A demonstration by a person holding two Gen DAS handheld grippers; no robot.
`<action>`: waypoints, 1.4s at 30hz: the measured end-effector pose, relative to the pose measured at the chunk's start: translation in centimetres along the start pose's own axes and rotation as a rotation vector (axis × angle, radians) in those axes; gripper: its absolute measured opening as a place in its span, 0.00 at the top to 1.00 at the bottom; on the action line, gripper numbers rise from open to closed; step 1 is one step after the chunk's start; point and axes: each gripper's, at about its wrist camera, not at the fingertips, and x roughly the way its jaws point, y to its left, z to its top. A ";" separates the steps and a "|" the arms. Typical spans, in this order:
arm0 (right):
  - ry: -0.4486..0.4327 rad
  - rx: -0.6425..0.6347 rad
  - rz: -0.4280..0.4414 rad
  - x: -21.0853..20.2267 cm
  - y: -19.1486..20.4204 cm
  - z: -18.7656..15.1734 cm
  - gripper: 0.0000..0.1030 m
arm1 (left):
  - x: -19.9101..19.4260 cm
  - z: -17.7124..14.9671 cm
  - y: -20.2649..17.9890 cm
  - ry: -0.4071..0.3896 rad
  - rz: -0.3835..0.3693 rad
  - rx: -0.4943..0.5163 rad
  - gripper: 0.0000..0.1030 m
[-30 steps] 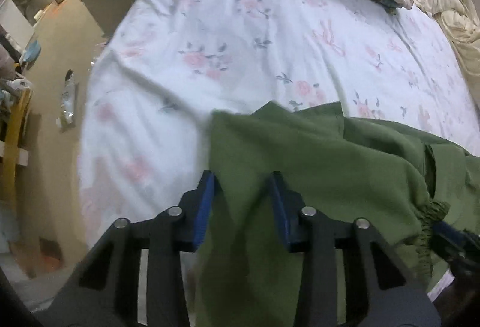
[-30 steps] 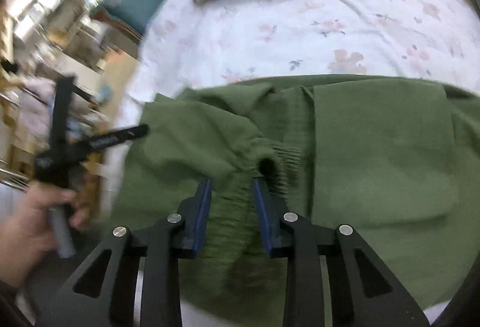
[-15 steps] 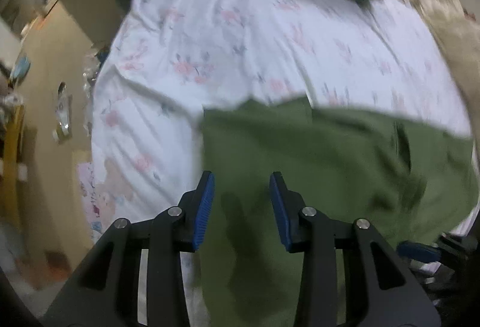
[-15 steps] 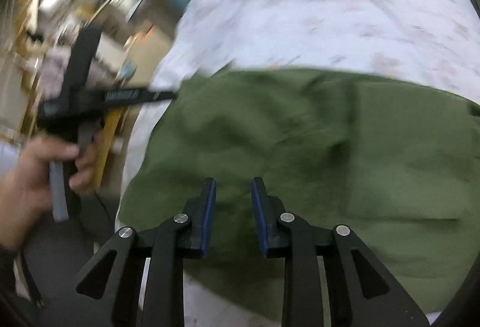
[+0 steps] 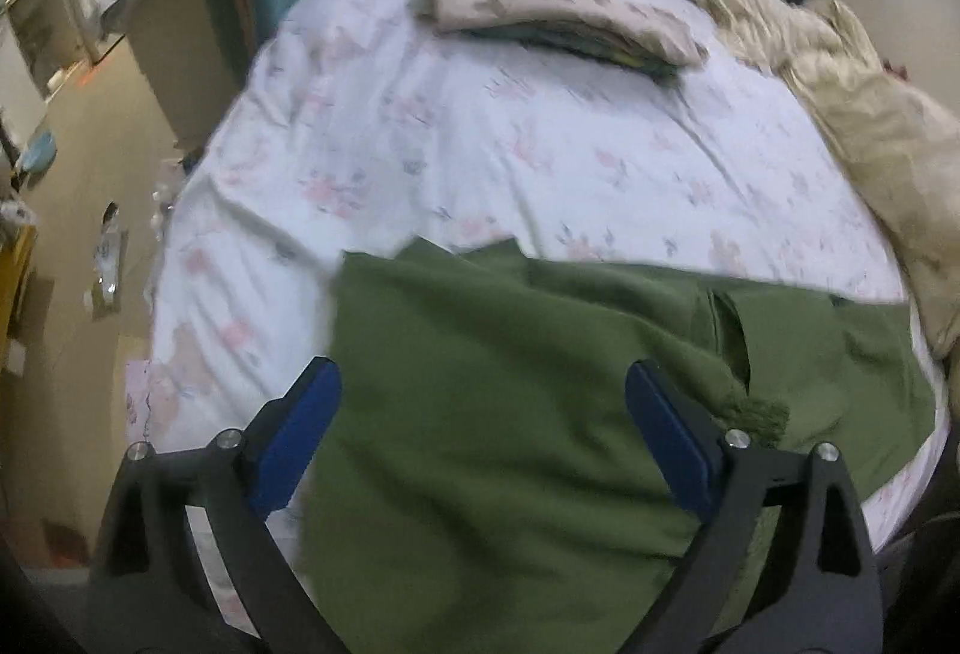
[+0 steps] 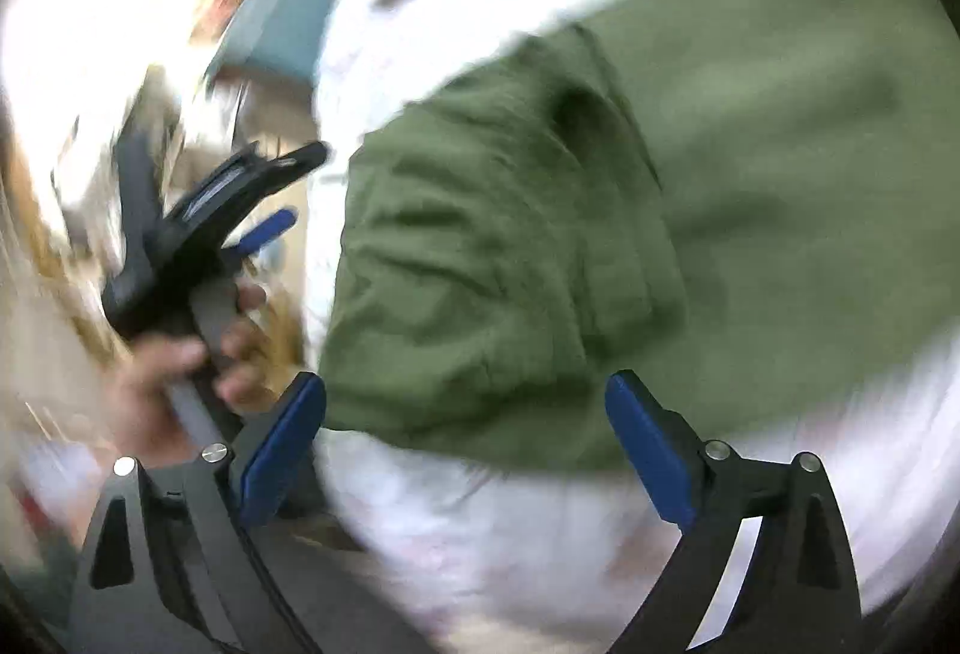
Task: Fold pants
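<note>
Bed (image 5: pixel 456 126) w/ white floral sheet fills most of left wrist view, stretching ahead of and to both sides of left gripper (image 5: pixel 483 396); near edge hidden under green cloth, far end cut off by lens rim. In right wrist view same sheet smeared to white blur, pattern unreadable.

Green pants (image 5: pixel 540 414) lying folded on sheet directly ahead of and beneath left gripper, running off to its right toward bed edge; near portion passes below the fingers and out of frame. Gathered elastic cuff or waistband bit visible just right of the right-hand finger, detail soft. In right wrist view, pants (image 6: pixel 630 210) sit ahead and slightly right of right gripper (image 6: pixel 465 414), layered w/ rumpled ridges at left edge; motion blur too heavy for seams or pockets.

Beige crumpled bedding (image 5: pixel 852 114) far right, partly cut off. Folded stack of clothes (image 5: pixel 558 18) far ahead, lower layers hidden by tan top piece.

Left gripper: fingers spread wide, nothing pinched, cloth merely below. Right gripper: likewise spread wide, holding nothing, hovering at pants' near edge.

Left hand (image 6: pixel 174 372) on left gripper handle seen at left of right wrist view, blurred. Room bkgd at left unreadable.
</note>
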 end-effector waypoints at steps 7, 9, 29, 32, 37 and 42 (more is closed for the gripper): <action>-0.116 0.284 0.013 0.8 -7.3 -0.7 0.09 | 5.3 -2.9 -1.3 0.176 0.010 -0.003 0.09; -0.243 0.261 -0.059 -1.5 -7.7 0.9 0.09 | 5.4 -2.8 -1.2 0.174 0.009 -0.001 0.08; -0.735 0.657 -0.119 -22.6 -23.3 13.5 0.18 | 6.6 -2.5 -1.6 0.194 0.007 -0.002 0.02; -0.794 0.663 -0.201 -24.7 -23.9 13.7 0.20 | 6.6 -2.5 -1.6 0.195 0.007 -0.001 0.02; -0.869 0.682 -0.303 -26.1 -24.9 13.0 0.50 | 6.9 -2.4 -1.5 0.194 0.009 0.011 0.01; -0.918 0.565 -0.450 -27.6 -21.9 13.6 0.98 | 6.9 -2.2 -1.6 0.200 0.012 0.004 0.01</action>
